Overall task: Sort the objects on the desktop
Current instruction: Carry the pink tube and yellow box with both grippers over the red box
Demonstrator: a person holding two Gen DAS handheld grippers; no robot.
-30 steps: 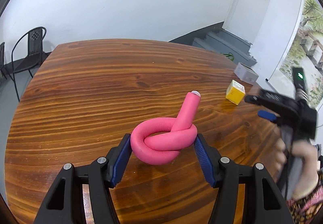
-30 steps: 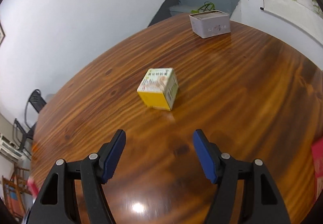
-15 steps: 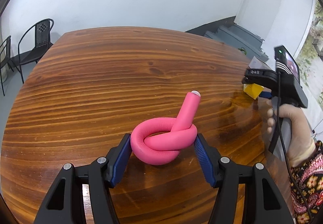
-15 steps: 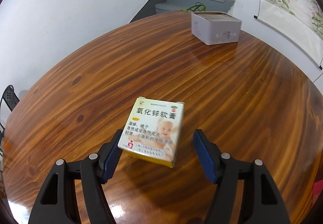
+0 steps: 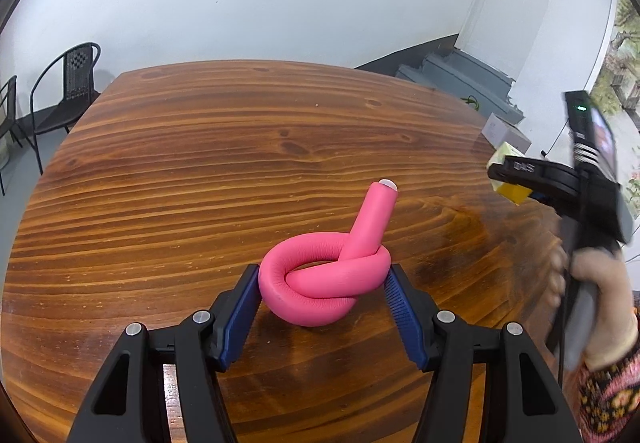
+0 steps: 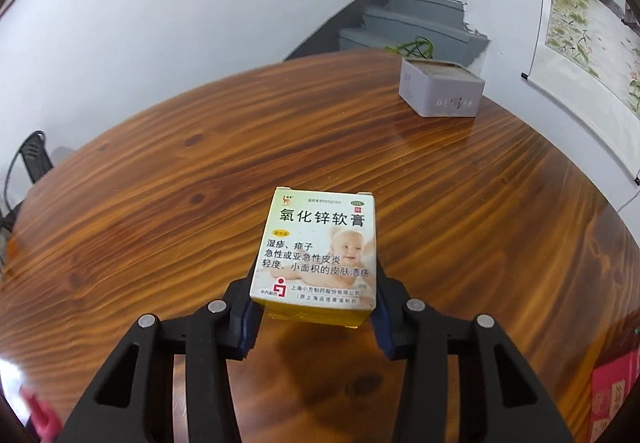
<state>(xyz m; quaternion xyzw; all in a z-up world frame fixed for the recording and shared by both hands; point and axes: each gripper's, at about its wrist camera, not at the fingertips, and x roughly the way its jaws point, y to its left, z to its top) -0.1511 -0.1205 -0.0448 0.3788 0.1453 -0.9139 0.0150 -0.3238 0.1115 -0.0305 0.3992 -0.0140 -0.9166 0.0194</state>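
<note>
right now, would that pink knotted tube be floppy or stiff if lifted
The pink tube probably holds its shape: its free end stands up unsupported. It looks soft and light, like foam, so the left tool may dent it. Knotted, it seems unlikely to roll.

The left gripper (image 5: 322,293) fills the six o'clock part of the view, its blue pads (image 5: 240,311) set on either side of a pink foam tube tied in a knot (image 5: 326,283); the left pad touches the loop, the right one sits just beside it. One end of the tube sticks up toward twelve o'clock, showing a pale tip. The knot lies on a brown wooden table (image 5: 200,171). At three o'clock a gloved hand (image 5: 596,303) holds the right gripper (image 5: 516,179), its jaws closing on a yellow box (image 5: 510,179). Just beyond sits a grey box (image 5: 502,131). At nine o'clock stand black metal chairs (image 5: 68,91).
</note>
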